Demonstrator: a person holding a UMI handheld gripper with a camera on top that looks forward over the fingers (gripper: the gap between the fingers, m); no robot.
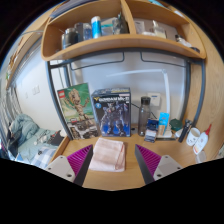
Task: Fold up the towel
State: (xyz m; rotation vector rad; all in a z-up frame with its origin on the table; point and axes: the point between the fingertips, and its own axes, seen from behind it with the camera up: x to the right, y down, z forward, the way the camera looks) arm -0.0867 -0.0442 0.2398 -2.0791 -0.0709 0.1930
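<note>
A pale pink towel [109, 153], folded into a small rectangle, lies on the wooden desk [112, 178]. It sits between my two fingers, toward their far ends. My gripper [112, 160] is open, with the magenta pads [80, 158] well apart on either side of the towel. There is a gap between each pad and the towel. The towel rests on the desk on its own.
At the back of the desk stand a green box [77, 108] and a blue box [111, 110] with robot pictures, a dark bottle [144, 112] and small items [165, 125]. A wooden shelf [120, 42] hangs above. Crumpled cloth [30, 140] lies at the left.
</note>
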